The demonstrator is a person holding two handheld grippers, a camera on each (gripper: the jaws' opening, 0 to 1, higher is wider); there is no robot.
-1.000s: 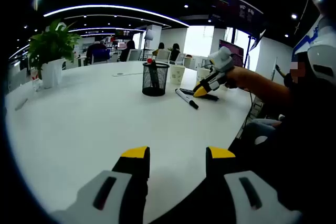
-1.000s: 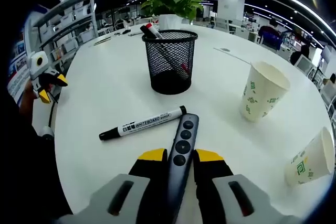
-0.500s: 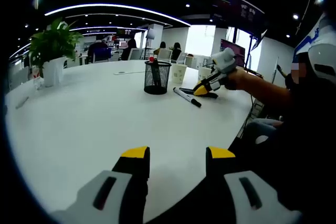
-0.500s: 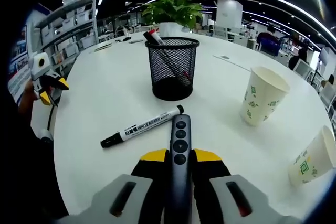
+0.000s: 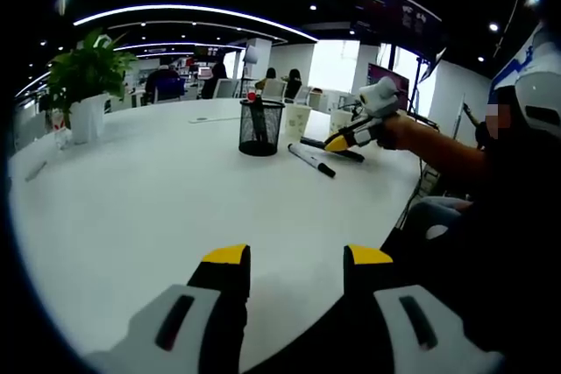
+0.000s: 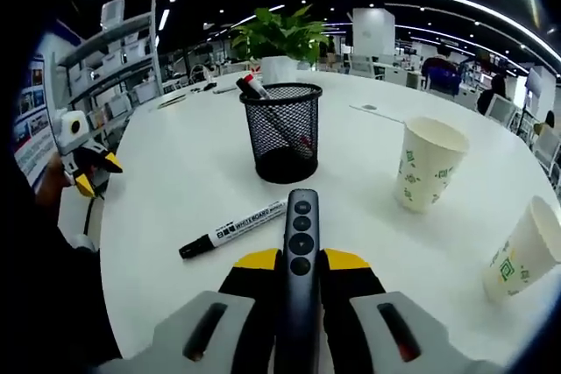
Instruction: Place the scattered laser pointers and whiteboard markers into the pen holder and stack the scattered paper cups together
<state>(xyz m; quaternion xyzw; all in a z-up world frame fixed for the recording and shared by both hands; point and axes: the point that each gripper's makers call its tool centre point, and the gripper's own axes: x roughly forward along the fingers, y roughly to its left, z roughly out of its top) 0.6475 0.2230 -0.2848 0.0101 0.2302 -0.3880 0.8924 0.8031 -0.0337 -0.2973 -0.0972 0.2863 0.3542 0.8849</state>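
Gripping the laser pointer (image 6: 301, 251) lengthwise in your right gripper (image 6: 301, 262), you are facing the pen holder (image 6: 281, 132) straight ahead, beyond the whiteboard marker (image 6: 235, 229) lying crosswise on the table (image 6: 184, 181). Your left gripper (image 5: 287, 256) is idling, jaws parted, well away.

A grey laser pointer (image 6: 301, 251) with round buttons sits clamped between the right hand-held gripper's (image 6: 301, 262) jaws, pointing toward the black mesh pen holder (image 6: 281, 130), which stands upright with markers inside. A black whiteboard marker (image 6: 235, 229) lies flat on the white counter (image 6: 193, 164) just beside the pointer, and two paper cups (image 6: 424, 163) (image 6: 524, 250) stand apart at the right.
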